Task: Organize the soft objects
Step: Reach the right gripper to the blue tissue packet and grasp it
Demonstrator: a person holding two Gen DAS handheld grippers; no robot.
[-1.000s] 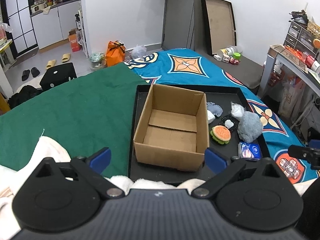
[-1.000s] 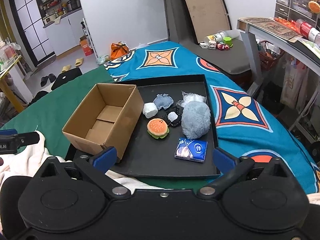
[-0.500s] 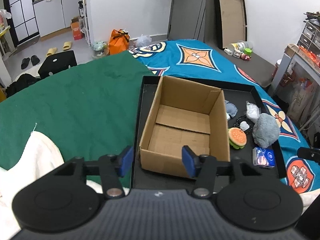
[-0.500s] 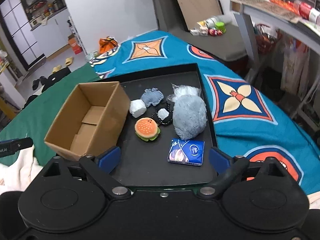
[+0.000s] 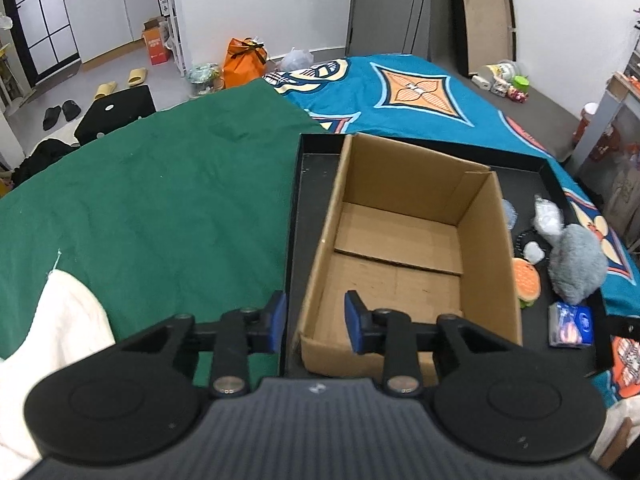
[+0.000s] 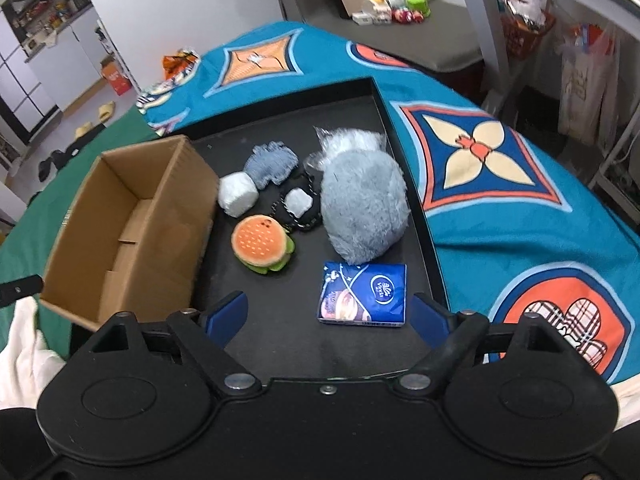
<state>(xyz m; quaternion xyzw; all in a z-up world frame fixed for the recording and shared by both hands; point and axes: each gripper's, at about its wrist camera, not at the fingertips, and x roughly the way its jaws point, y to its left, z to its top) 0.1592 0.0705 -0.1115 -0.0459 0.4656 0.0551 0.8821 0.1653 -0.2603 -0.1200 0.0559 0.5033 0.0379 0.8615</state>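
Note:
An empty cardboard box [image 5: 400,248] stands at the left of a black tray [image 5: 316,160]. My left gripper [image 5: 316,322] straddles the box's near left wall; its jaws are closing, and the pads do not press on the wall. In the right wrist view, right of the box [image 6: 120,232], lie a burger plush [image 6: 262,246], a grey fluffy plush [image 6: 366,208], a white soft cube [image 6: 237,198], a blue-grey fabric piece [image 6: 272,164] and a blue tissue pack [image 6: 362,292]. My right gripper [image 6: 328,316] hovers just before the tissue pack, jaws wide and closing, holding nothing.
A black chain-trimmed item [image 6: 300,204] and a crinkled plastic bag [image 6: 348,140] lie among the toys. The tray rests on a bed with a green blanket [image 5: 160,208] and a blue patterned cover [image 6: 500,160]. White cloth [image 5: 60,320] lies at the near left.
Both grippers have come down and closer to the tray. The left jaws have narrowed a lot and now flank the box's near left wall. The right jaws have narrowed slightly.

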